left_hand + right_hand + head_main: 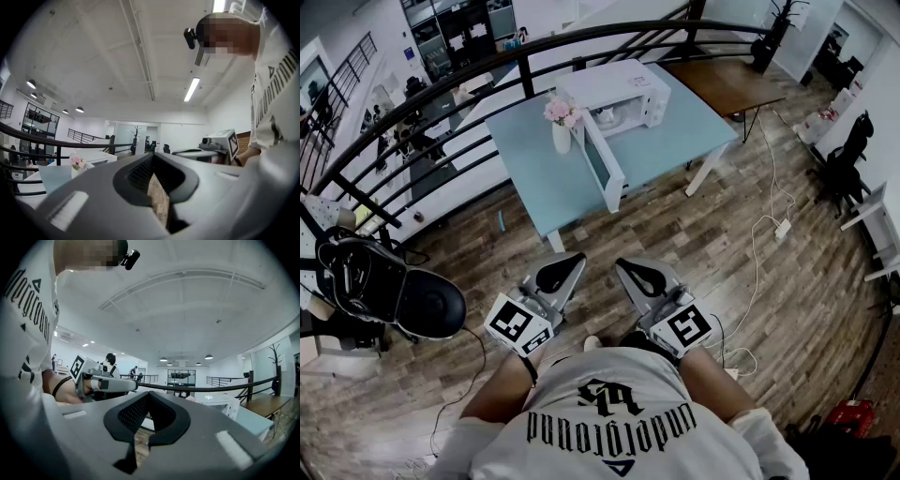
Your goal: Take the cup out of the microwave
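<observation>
White cup (pixel 606 117): inside the microwave (pixel 614 84), door (pixel 605 164) swung open.
Direction: straight ahead, well apart from both grippers.
Left gripper (pixel 572 262): jaws together, empty.
Right gripper (pixel 628 269): jaws together, empty, likely better lined up with the opening.

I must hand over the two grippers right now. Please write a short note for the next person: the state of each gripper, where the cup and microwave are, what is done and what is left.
Left gripper: shut, empty, held level close to the body.
Right gripper: shut, empty, held level beside it.
The microwave stands on the blue table, some way ahead. Its door is open.
The small white thing inside appears to be the cup.
A vase of flowers stands by the door.
Done: door open.
Left: walk up, open one gripper, grip the cup, and probably mind the vase while lifting it out.
</observation>
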`<state>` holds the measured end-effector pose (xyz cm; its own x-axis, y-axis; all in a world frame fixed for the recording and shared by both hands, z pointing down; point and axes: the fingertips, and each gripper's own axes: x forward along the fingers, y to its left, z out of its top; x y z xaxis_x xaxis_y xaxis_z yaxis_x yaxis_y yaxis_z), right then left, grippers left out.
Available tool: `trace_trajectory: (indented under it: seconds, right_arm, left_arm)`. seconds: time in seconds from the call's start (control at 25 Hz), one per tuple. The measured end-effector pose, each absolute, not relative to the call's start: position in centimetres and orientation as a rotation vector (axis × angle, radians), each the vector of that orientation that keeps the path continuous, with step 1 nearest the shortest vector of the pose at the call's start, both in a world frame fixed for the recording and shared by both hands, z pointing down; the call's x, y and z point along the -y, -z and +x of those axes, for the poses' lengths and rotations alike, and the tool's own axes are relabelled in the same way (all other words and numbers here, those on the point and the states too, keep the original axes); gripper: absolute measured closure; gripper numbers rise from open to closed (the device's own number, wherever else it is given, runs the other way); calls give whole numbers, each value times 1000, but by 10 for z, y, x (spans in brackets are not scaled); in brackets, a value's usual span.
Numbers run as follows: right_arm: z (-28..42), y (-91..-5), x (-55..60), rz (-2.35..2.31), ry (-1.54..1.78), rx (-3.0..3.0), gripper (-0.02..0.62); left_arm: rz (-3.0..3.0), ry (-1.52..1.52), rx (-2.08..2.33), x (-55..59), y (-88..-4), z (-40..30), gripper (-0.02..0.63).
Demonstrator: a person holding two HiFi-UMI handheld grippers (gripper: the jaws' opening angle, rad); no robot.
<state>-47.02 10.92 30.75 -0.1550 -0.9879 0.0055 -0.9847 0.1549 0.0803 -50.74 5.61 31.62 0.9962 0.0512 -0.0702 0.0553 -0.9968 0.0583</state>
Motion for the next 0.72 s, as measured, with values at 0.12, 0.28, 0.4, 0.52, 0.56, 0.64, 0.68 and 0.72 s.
trace_trajectory:
  seconds: [0.12,0.28,0.4,0.52,0.56,0.64,0.68,0.72]
  right_arm:
    - [-464,-306,-108,2012,84,2346,595]
    - [-453,-308,-108,2021,81,2346,595]
    - [-442,-310,-111,2021,71,2354,595]
    - [-429,-311,-116,2024,61,2362,595]
    - [-423,-311,-118,2026,53,2363,595]
    - [-408,-313,-121,2035,48,2362,595]
    - [-399,-313,-123,2043,52,2360,595]
    - [-389,-313,-125,2049,54,2358,595]
  left_arm:
    - [3079,100,-81,-54,-316,-502,555]
    - [3080,89,-93,-56,-318,-489,555]
    - [3080,78,-104,-58,-320,-477,555]
    - [3080,71,-123,-63,-320,-462,555]
    - [3081,68,-130,-65,-320,-455,555]
    - [3083,63,-143,-68,-321,-440,555]
    - [3083,59,-150,-70,-321,-430,555]
    - [3084,57,-157,-72,-322,-420,555]
